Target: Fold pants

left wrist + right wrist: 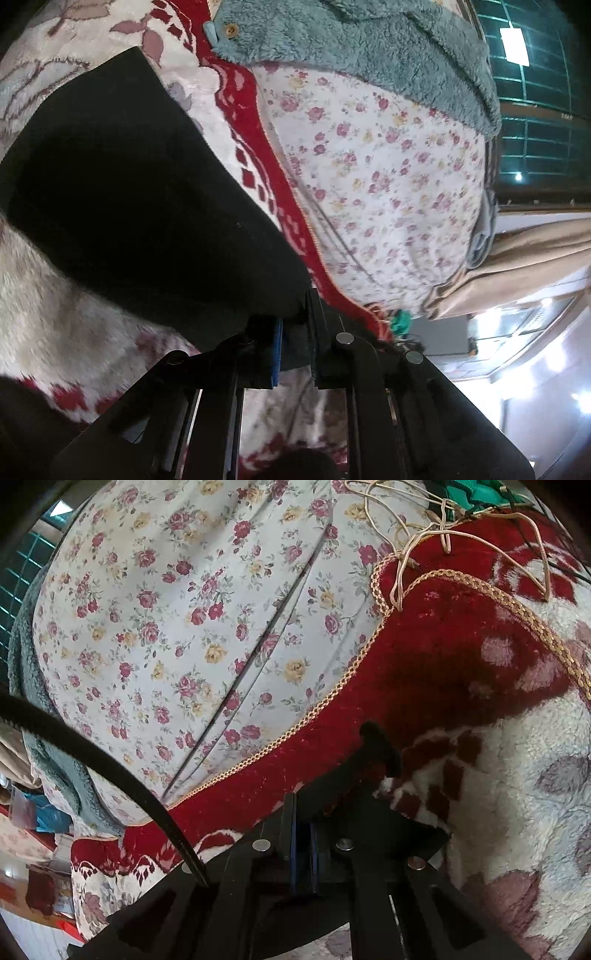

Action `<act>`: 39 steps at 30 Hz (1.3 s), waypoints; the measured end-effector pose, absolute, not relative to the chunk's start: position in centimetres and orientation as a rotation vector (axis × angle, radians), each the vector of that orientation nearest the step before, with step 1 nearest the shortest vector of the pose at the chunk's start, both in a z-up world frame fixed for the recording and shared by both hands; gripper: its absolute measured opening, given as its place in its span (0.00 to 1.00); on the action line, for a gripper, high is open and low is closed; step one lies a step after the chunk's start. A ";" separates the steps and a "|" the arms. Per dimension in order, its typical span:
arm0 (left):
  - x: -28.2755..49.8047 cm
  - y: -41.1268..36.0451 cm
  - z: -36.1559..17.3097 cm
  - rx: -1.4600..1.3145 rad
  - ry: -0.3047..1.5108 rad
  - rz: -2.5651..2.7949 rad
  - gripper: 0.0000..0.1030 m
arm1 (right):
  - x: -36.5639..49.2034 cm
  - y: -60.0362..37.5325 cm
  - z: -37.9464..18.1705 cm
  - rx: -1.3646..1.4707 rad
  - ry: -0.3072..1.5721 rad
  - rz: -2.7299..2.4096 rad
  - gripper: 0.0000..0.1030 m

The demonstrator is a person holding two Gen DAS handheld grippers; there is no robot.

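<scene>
The black pants (pixel 129 192) hang as a broad dark panel above a red and white fleece blanket (pixel 55 314) in the left wrist view. My left gripper (pixel 295 343) is shut on the lower corner of the pants. In the right wrist view my right gripper (pixel 303 853) is shut on black pants fabric (pixel 373 775), which bunches up just ahead of the fingers over the blanket's red border (pixel 424 664). Most of the pants are out of sight in this view.
A floral quilt (pixel 166 609) lies beyond the blanket, also in the left wrist view (pixel 369 166). A teal fleece garment (pixel 369 44) lies on it. Tan cords (pixel 424 535) lie at the blanket's far corner. A black strap (pixel 92 753) crosses the left. A window (pixel 535 92) is behind.
</scene>
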State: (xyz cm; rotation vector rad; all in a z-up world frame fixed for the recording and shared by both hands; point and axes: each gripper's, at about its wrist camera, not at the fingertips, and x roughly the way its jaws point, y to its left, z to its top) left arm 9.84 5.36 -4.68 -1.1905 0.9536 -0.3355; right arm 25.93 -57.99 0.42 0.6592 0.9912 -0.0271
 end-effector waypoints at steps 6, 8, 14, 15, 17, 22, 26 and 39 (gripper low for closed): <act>11.0 6.5 -5.3 -1.131 0.951 -0.271 0.10 | 25.6 -57.8 0.5 0.672 0.985 -0.019 0.04; 11.1 6.5 -5.8 -1.116 0.969 -0.252 0.10 | 25.5 -57.6 0.7 0.663 0.985 -0.015 0.04; 12.8 6.2 -4.7 -0.981 0.962 -0.205 0.04 | 27.1 -57.8 -0.2 0.609 1.058 -0.031 0.04; 14.0 6.3 -4.0 -0.952 0.946 -0.202 0.04 | 27.7 -57.8 -0.4 0.594 1.073 -0.036 0.04; 16.8 6.4 -3.0 -0.903 0.927 -0.200 0.04 | 29.6 -57.9 -0.7 0.587 1.076 -0.045 0.04; 27.1 6.9 -4.6 -0.821 0.948 -0.158 0.05 | 35.1 -57.7 -0.9 0.683 0.955 -0.011 0.11; 28.1 8.1 -7.8 -0.899 1.016 -0.068 0.06 | 36.4 -57.5 -1.6 0.676 0.977 -0.062 0.56; 15.5 1.6 -5.4 -0.789 0.965 -0.225 0.28 | 21.0 -62.0 -4.6 0.760 1.116 -0.043 0.51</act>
